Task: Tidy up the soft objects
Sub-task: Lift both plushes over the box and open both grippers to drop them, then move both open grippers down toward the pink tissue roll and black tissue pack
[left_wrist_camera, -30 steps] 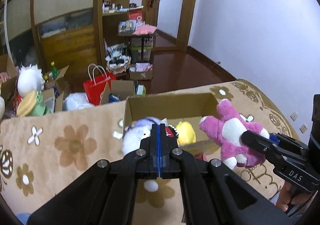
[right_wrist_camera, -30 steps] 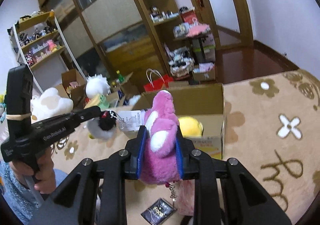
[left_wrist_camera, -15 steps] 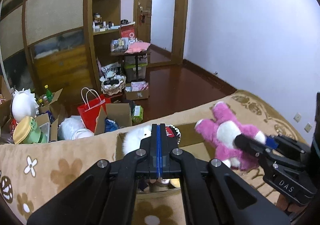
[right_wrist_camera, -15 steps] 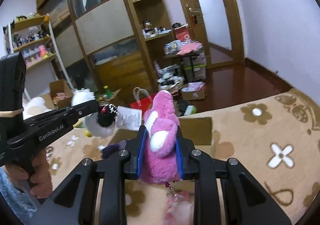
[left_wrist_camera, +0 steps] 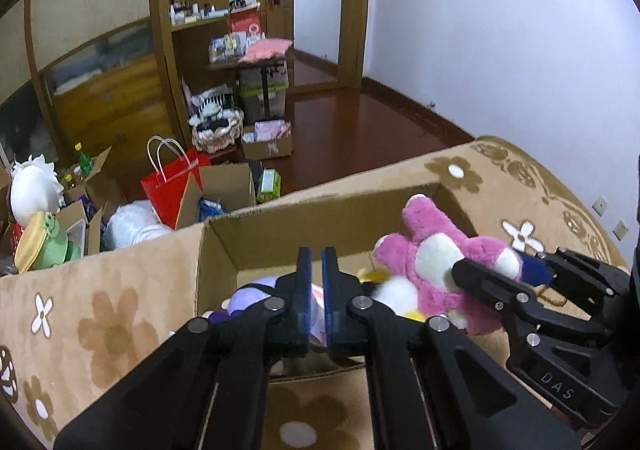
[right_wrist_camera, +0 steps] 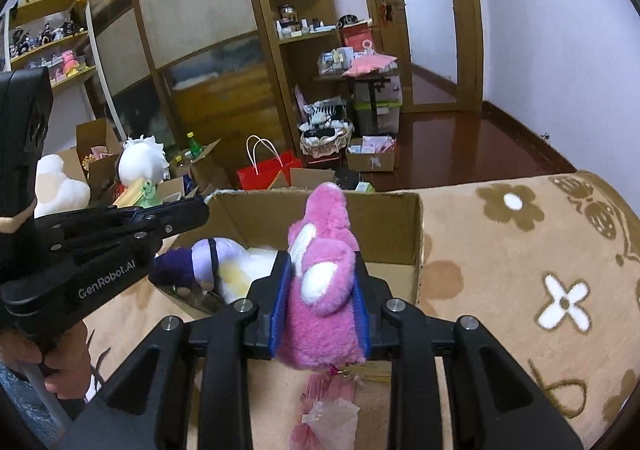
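I have the right hand-held gripper (right_wrist_camera: 319,300) pinching the pink plush (right_wrist_camera: 322,270) over the cardboard box (right_wrist_camera: 396,218) on the flowered blanket (right_wrist_camera: 520,270), its jaws just easing apart to drop it among the toys inside, while the left hand-held gripper (left_wrist_camera: 317,290) hangs nearly closed and empty.

Plush toys (left_wrist_camera: 256,292) lie in the box (left_wrist_camera: 224,242) on the blanket (left_wrist_camera: 104,314).
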`<state>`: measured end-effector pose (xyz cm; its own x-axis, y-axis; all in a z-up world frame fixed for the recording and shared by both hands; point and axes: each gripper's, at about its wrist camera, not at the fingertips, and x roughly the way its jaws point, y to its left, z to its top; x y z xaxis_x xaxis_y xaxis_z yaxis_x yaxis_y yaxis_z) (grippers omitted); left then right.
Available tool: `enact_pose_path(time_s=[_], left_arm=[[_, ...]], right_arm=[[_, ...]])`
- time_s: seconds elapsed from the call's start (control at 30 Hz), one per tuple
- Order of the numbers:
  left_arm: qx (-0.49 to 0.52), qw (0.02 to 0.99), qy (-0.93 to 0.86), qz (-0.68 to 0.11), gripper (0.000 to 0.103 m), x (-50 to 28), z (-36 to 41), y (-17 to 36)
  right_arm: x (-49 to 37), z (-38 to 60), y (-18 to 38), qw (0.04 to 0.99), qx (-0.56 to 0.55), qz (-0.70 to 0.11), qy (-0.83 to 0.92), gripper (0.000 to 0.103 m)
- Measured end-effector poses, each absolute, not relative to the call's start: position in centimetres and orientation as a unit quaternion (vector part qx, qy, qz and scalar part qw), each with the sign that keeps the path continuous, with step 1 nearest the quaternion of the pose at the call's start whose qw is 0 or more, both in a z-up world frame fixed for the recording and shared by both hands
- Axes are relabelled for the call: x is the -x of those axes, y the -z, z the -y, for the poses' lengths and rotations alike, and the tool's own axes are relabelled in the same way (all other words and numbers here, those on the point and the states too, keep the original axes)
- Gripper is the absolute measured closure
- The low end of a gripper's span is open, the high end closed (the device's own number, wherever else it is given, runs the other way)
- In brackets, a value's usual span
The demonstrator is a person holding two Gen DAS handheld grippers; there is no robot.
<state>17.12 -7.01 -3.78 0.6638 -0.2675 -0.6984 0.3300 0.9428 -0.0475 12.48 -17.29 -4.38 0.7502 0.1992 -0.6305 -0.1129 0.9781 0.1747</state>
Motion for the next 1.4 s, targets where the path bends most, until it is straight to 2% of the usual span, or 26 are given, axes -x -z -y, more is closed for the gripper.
enact_pose_path(time_s=[0.13,0.2,0.3,0.43,0.5,0.6,0.73,0.93,1.2,1.4], left_arm=[[-0.039,0.906,0.152,-0.393,0.093,-17.1,6.5,4.2],[-0.037,0.903,0.145,-0.402,0.092,-16.9,6.0,4.3],[-0.031,0.899,0.137,-0.414,0.089,-16.5,5.3,4.2],[-0.027,0.897,0.125,-0.424,0.076,-15.3,4.5,3.7],[-0.028,0.894,0.121,-0.429,0.072,-14.5,4.3,3.4],[-0.036,0.892,0.120,-0.434,0.064,-13.3,4.3,3.0],[-0.049,0.896,0.116,-0.427,0.040,-11.3,4.4,2.4],[-0.069,0.894,0.116,-0.427,0.023,-8.5,4.9,2.0],[-0.062,0.890,0.115,-0.436,0.009,-5.0,4.4,2.4],[-0.073,0.879,0.113,-0.458,0.007,-3.4,4.2,4.1]], right_arm=[[-12.3,17.6,4.3,0.933,-0.070,-0.343,-0.084,0.068],[-12.3,17.9,4.1,0.932,-0.076,-0.343,-0.082,0.056],[-11.8,18.7,3.6,0.932,-0.096,-0.340,-0.075,0.047],[-11.0,19.8,2.9,0.928,-0.124,-0.343,-0.072,0.033],[-10.5,20.0,2.7,0.926,-0.127,-0.348,-0.069,0.020],[-9.7,20.4,2.3,0.923,-0.134,-0.356,-0.064,0.006],[-8.1,20.7,1.5,0.923,-0.129,-0.358,-0.046,0.001],[-6.1,20.9,0.7,0.926,-0.117,-0.358,-0.038,0.000],[-3.4,19.4,1.7,0.914,-0.111,-0.387,-0.044,0.000],[-1.9,18.8,3.0,0.901,-0.125,-0.413,-0.043,0.000]])
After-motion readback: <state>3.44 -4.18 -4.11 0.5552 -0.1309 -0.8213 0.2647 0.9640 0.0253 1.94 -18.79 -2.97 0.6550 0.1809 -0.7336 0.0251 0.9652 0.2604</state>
